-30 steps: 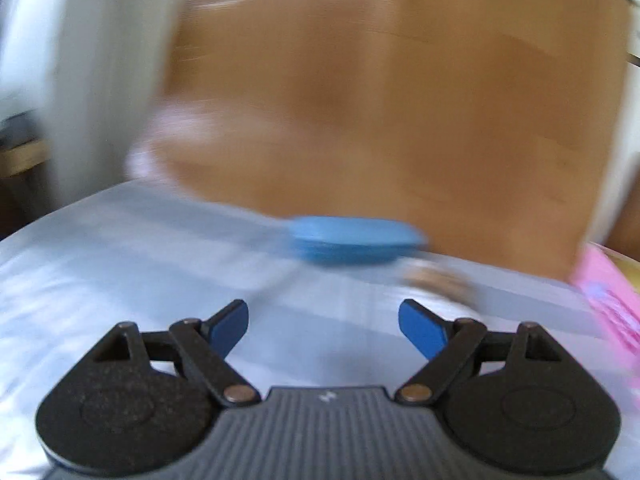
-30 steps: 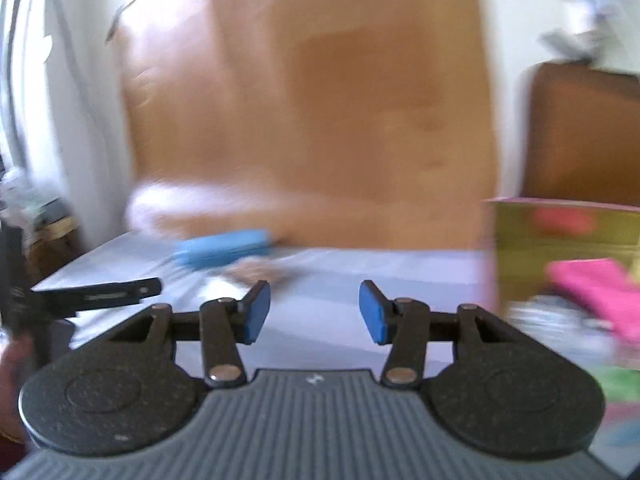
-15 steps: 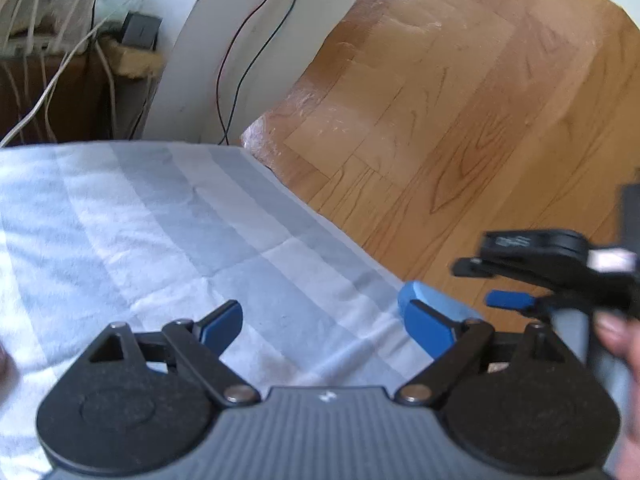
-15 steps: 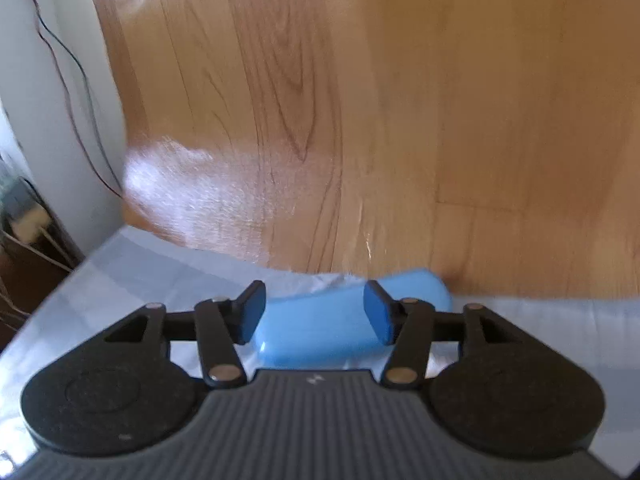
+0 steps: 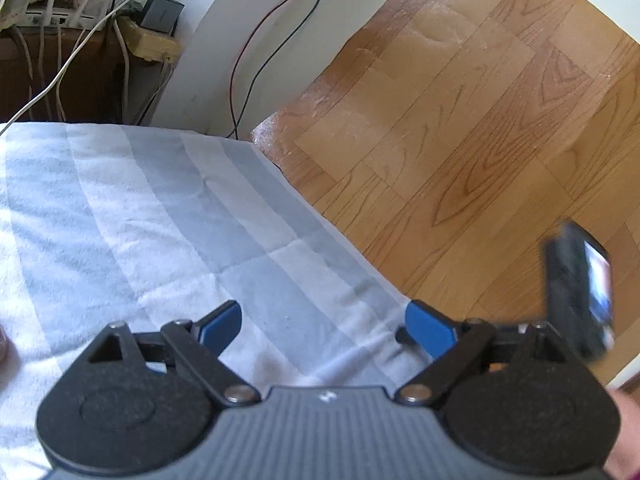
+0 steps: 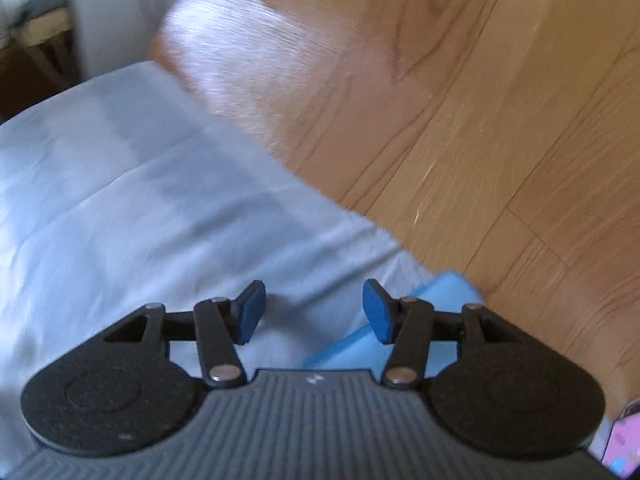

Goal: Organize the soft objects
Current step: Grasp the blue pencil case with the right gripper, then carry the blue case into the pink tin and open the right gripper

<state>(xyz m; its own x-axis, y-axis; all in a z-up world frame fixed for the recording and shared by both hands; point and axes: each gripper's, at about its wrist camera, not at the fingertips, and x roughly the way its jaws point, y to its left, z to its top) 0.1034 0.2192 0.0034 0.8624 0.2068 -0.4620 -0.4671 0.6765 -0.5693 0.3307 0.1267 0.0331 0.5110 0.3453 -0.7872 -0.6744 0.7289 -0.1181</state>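
The left gripper (image 5: 320,326) has just been opening and hangs wide apart over the striped cloth (image 5: 160,216) with nothing between its pads. The right gripper (image 6: 314,312) stands part open over the cloth's edge beside the wooden floor (image 6: 480,100); the blue soft object (image 6: 440,292) lies at that edge, behind its right finger, not gripped.

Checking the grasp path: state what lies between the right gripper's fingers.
Right wrist view: only bare striped cloth lies in the right gripper; the blue soft object sits behind its right finger.

Left gripper (image 5: 326,328) fingers just opened wide; right gripper (image 6: 314,312) fingers apart, both empty
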